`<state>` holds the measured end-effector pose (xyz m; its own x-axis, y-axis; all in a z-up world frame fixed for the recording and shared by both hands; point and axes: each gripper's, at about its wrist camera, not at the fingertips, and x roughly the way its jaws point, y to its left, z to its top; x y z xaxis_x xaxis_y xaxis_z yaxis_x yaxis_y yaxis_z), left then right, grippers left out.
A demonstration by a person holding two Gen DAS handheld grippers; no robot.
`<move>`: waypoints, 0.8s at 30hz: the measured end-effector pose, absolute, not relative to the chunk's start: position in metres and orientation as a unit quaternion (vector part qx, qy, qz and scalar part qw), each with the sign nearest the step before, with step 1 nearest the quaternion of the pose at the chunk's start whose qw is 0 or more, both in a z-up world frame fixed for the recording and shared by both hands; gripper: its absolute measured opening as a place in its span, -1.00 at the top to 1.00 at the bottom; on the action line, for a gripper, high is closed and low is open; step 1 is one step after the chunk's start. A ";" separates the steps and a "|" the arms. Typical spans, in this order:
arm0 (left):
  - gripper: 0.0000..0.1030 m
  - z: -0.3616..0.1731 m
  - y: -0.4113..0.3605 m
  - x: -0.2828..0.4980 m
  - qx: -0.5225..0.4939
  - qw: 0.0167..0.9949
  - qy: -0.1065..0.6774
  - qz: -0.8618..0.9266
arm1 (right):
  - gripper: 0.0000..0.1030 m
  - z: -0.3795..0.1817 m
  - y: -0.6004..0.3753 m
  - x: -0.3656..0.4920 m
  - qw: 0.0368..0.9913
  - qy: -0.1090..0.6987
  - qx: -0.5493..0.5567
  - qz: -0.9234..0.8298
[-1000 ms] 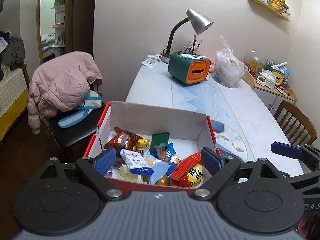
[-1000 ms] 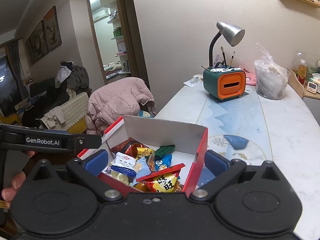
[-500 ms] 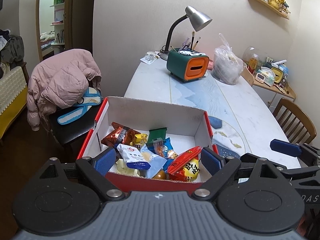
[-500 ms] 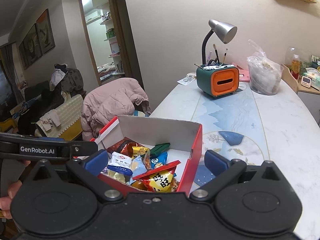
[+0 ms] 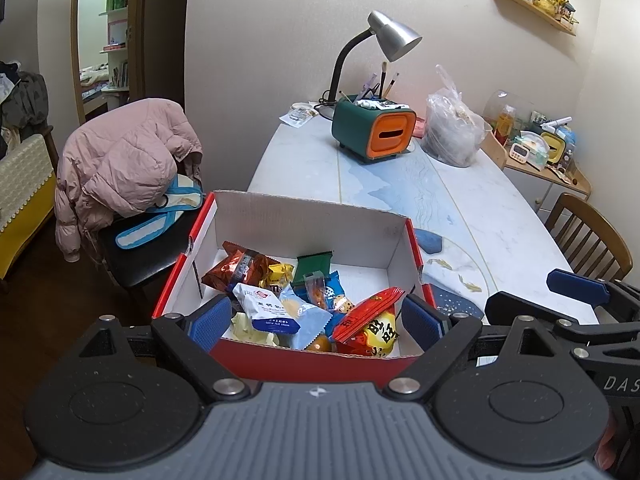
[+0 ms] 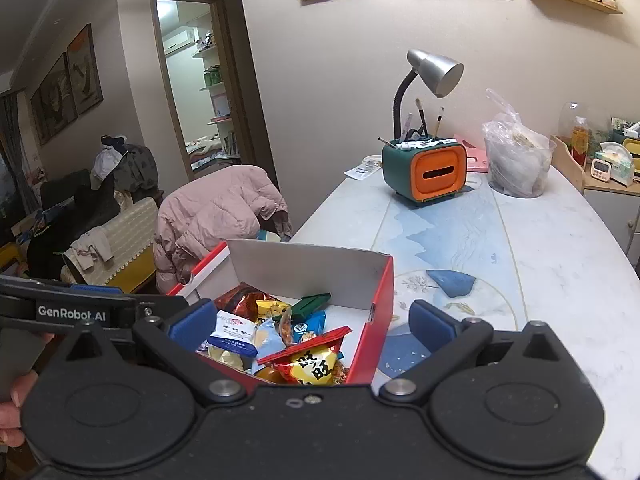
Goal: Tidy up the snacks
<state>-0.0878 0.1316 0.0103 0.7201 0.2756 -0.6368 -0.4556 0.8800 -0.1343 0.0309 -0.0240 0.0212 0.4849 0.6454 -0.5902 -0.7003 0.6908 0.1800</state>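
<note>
Both tools, left tool (image 5: 316,322) and right tool (image 6: 314,320), hover with jaws apart and empty over the box (image 5: 304,358) of snacks (image 5: 280,300) at the tabletop (image 5: 480,208) edge. The pile lies at 12 o'clock, just ahead. A clean pick likely means taking one top packet by its edge.

A: What do the rigs look like?
B: Each hand-held gripper (image 5: 316,320) (image 6: 312,326) is matte black, with blue finger pads (image 5: 210,322), round discs and silver screws.
A: Markings?
B: White "GenRobot.AI" lettering; bare fingertips (image 6: 12,420) below it.
</note>
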 end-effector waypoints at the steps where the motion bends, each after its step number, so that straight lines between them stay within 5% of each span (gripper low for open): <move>1: -0.80 0.010 0.131 -0.089 -0.141 0.917 0.316 0.199 | -0.99 0.021 -0.024 0.031 0.861 0.324 -0.042 0.391; 24: -0.80 0.002 0.128 -0.089 -0.141 0.912 0.333 0.193 | -0.99 0.016 -0.024 0.031 0.857 0.339 -0.037 0.387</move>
<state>-0.0887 0.1278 0.0023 0.7035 0.2578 -0.6622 -0.4453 0.8862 -0.1281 0.0313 -0.0236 0.0161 0.4710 0.6385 -0.6086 -0.6882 0.6977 0.1993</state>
